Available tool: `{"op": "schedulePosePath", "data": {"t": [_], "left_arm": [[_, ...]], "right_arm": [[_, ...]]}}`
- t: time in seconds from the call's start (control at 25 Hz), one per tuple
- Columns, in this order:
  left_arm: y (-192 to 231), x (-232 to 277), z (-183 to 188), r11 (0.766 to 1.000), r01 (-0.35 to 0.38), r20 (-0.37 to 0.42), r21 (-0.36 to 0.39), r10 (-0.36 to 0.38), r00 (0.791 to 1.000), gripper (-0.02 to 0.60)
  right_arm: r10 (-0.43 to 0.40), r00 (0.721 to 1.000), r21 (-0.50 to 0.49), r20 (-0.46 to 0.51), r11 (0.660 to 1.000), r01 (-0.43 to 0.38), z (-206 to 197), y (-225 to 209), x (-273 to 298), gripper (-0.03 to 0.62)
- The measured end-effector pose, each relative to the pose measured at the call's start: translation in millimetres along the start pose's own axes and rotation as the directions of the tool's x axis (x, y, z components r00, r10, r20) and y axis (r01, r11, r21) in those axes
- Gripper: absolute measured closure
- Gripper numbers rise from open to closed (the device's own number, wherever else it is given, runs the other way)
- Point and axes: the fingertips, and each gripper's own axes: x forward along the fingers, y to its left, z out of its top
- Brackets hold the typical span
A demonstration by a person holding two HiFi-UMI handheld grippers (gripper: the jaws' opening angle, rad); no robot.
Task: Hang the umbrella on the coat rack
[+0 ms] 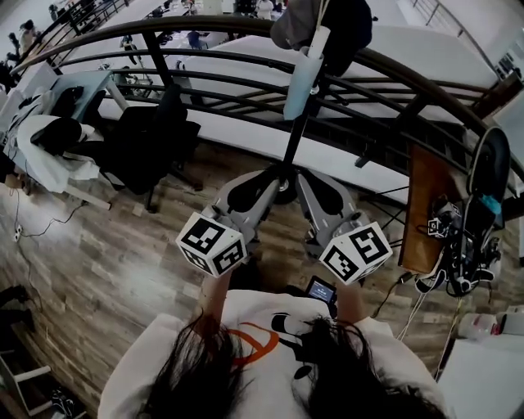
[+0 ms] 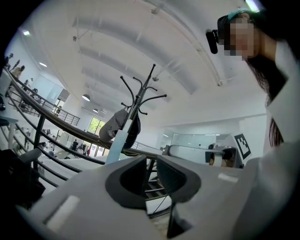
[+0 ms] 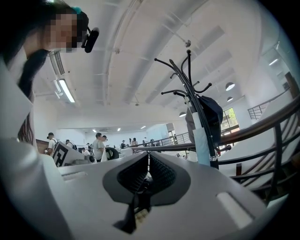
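The folded pale-blue umbrella (image 1: 303,78) hangs down along the black coat rack (image 1: 293,143), just behind the curved railing. A grey cap (image 1: 291,24) and a dark bag (image 1: 348,33) hang on the rack beside it. Both grippers are held low in front of the rack, away from the umbrella. My left gripper (image 1: 274,182) has a narrow gap between its pads and nothing in it. My right gripper (image 1: 304,184) has its pads together and holds nothing. The left gripper view shows the umbrella (image 2: 116,145) under the cap (image 2: 111,127). The right gripper view shows the umbrella (image 3: 201,140) against the rack's pole (image 3: 187,84).
A dark curved railing (image 1: 409,78) runs behind the rack. At the left stand a desk (image 1: 49,155) and a black office chair (image 1: 151,147). At the right are a wooden panel (image 1: 426,204) and a stand with cables and gear (image 1: 471,237). The floor (image 1: 98,270) is wood plank.
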Motion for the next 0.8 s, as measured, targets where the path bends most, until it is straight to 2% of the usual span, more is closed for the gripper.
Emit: {"op": "schedulePosePath", "data": {"t": [0.2, 0.44, 0.8], "left_arm": [[-41, -2, -18, 0.999, -0.022, -0.021, 0.026, 0.023, 1.0, 0.522], [-87, -10, -43, 0.998, -0.062, -0.035, 0.022, 0.063, 0.997, 0.523], [-141, -42, -77, 0.991, -0.13, -0.039, 0.027, 0.131, 0.991, 0.522]], "right_arm": [[0.019, 1.0, 0.008, -0.01, 1.0, -0.019, -6, -1, -40, 0.579], [0.061, 0.998, 0.02, -0.036, 0.998, -0.06, -17, 4, -88, 0.588], [0.156, 0.986, 0.024, -0.057, 0.988, -0.155, -37, 35, -141, 0.586]]}}
